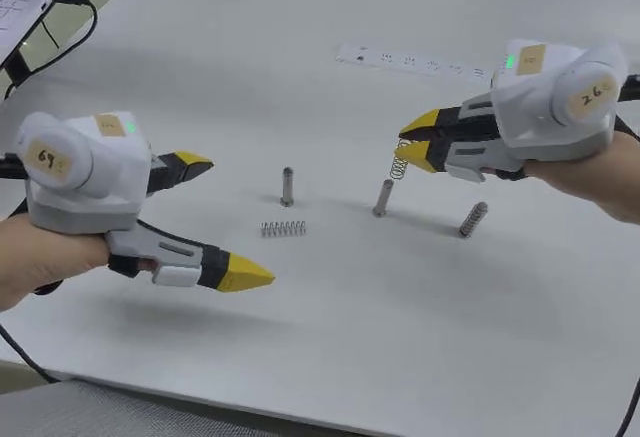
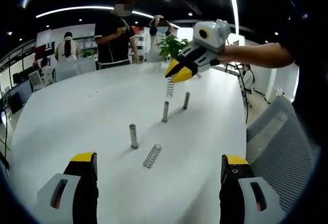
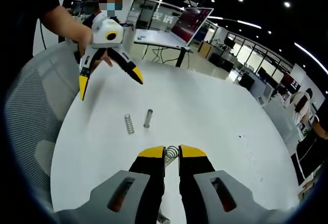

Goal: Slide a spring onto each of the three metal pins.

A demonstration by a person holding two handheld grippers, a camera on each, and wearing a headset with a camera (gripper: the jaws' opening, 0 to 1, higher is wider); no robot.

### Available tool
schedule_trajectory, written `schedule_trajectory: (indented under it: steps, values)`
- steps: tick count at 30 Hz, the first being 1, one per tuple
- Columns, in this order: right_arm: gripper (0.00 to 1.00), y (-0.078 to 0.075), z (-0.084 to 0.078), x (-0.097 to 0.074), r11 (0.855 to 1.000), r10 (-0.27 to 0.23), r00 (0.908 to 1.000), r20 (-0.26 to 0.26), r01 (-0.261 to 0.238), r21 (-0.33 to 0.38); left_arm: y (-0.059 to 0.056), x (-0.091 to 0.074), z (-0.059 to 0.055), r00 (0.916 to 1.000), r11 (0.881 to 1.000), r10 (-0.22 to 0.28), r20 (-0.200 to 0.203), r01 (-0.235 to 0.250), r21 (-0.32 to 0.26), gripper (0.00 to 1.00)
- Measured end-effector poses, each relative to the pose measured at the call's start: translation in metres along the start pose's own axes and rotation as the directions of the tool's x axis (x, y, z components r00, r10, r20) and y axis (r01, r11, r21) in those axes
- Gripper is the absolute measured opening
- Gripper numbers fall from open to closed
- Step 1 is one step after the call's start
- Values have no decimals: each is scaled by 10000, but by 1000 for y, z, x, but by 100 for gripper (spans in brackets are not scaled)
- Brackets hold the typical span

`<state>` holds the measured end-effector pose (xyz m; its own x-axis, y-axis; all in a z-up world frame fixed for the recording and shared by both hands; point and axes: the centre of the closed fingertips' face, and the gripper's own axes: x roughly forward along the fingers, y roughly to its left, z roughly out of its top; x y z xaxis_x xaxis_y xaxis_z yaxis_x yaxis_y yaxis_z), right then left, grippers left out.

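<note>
Carrying the second spring to its pin is the step you are working on, as I am reading it. Your right gripper [image 1: 415, 140] is clamping the held spring [image 1: 400, 163] by its upper end, and the coil is hanging below the yellow tips at a slight tilt. Directly under those tips the middle pin [image 1: 383, 198] is standing bare. The spring's lower end is hovering just above the pin's top and slightly to one side. Under the body of the same gripper, the third pin [image 1: 472, 219] is wearing what looks like a spring, so I am counting one of the three as done.

Your left gripper [image 1: 220, 219] is hovering over the table [image 1: 350, 337] with its jaws spread wide, gripping nothing. Just ahead of its opening the loose spring [image 2: 152, 155] is lying on its side. A little beyond that, the near pin [image 2: 134, 136] is standing bare.

The next move is calling for alignment more than force. You are needing the coil's open end centred over the middle pin and its axis brought upright, so it is slipping down and not catching on the rim. Release only once it is sitting around the shaft. The loose spring is waiting for the near pin afterwards.
</note>
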<state>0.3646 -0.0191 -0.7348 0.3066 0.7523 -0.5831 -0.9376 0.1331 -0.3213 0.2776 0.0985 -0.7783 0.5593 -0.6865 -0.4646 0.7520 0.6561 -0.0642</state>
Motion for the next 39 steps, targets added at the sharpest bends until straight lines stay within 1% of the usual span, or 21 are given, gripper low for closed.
schedule_trajectory:
  steps: [7, 10, 12, 21, 29, 39]
  values:
    - [7, 1, -4, 7, 9998, 45, 10000, -51, -44, 171, 1, -1, -2, 10000, 10000, 49, -19, -49, -44, 98]
    - [7, 2, -8, 11, 9999, 30, 9999, -157, -28, 108, 1, -2, -3, 10000, 10000, 77, -18, -77, -54, 98]
    - [7, 2, -9, 12, 9997, 55, 9999, -146, -52, 229, 1, -2, -3, 10000, 9999, 72, -36, -72, -71, 98]
    - [7, 3, -15, 16, 9995, 114, 9996, -277, -105, 294, 3, -3, -5, 9999, 9998, 126, -24, -126, -124, 98]
    - [7, 6, -22, 21, 9988, 167, 9990, -416, -148, 457, 2, -5, -4, 9999, 9998, 134, -8, -134, -132, 98]
    - [7, 14, -31, 29, 9979, 381, 9969, -684, -343, 554, 3, -6, -6, 9999, 9998, 146, -25, -146, -150, 98]
